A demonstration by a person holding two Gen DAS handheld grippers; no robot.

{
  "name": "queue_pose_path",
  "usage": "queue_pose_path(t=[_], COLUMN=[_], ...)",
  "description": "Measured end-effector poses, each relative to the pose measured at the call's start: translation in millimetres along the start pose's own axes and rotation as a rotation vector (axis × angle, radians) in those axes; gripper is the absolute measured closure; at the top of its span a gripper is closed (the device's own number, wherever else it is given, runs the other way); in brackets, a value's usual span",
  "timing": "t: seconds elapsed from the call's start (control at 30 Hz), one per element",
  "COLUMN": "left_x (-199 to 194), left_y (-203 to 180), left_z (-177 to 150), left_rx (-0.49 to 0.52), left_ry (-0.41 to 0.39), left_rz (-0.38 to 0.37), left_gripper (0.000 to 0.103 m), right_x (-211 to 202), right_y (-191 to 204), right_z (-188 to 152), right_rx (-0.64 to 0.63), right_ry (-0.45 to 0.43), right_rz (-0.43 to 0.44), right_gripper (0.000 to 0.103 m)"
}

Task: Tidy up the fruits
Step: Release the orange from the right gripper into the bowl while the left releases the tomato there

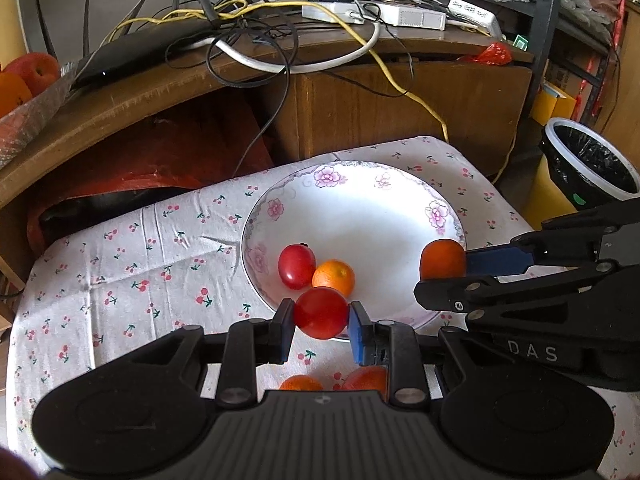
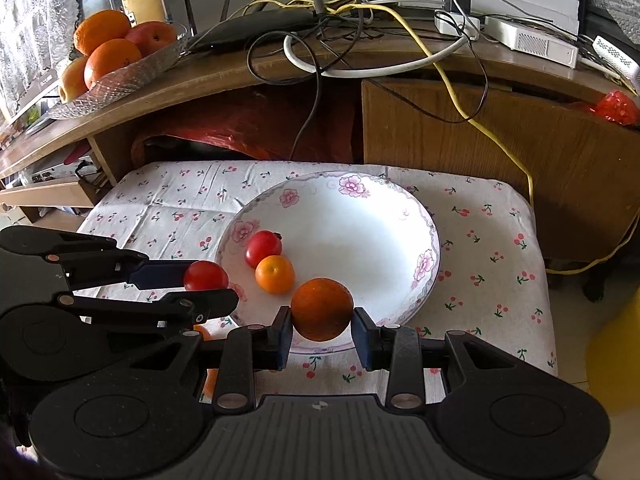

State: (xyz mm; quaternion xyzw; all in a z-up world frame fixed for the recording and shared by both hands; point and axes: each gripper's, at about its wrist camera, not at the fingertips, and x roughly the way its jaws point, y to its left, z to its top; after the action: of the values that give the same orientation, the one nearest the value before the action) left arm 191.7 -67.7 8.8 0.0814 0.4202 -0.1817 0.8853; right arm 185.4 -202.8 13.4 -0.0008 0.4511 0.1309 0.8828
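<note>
Two orange fruits point(image 1: 301, 383) lie on the cloth under the left gripper, mostly hidden by its body; only their tops show, the second one point(image 1: 366, 378) just right of the first. In the right wrist view they are a sliver of orange behind the left gripper's arm. Far left, the clear glass bowl of oranges and apples point(image 2: 120, 76) on the wooden desk point(image 2: 248, 70) is cut off by the frame edge in the left wrist view. Black bin with white rim point(image 1: 592, 160) partly hidden behind the right gripper.

Left gripper point(image 1: 322, 314): narrow gap, blue pads pressed on both sides of a round red cherry tomato point(image 1: 321, 312), held off the cloth above the near rim of the white floral-rimmed ceramic plate point(image 1: 360, 184). Same tomato seen from the right wrist point(image 2: 205, 276), just outside the plate's left rim.

In the plate, left part: an oval red cherry tomato point(image 1: 297, 266) touching a small bright orange citrus point(image 1: 333, 277).

Right gripper point(image 2: 322, 309): moderately open, pads clamped on a darker round orange fruit point(image 2: 322, 309), held over the plate's near edge; from the left wrist it sits at the plate's right rim point(image 1: 442, 260).

White cherry-print tablecloth point(image 1: 120, 264) covers the small table.
</note>
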Motion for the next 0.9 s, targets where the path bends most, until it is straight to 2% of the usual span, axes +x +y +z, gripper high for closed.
queue_pose_path(t=[0.4,0.9], left_x=[19,22], left_y=[6,4], left_z=[2,3], left_rx=[-0.008,0.010], left_ry=[0.027,0.020], left_rz=[0.005,0.026], left_gripper=[0.067,0.068], right_x=[16,20], right_y=[-3,-4], right_z=[2,1], right_rx=[0.004,0.012], right_ry=[0.022,0.020], right_rz=[-0.007,-0.010], right_gripper=[0.073,0.071])
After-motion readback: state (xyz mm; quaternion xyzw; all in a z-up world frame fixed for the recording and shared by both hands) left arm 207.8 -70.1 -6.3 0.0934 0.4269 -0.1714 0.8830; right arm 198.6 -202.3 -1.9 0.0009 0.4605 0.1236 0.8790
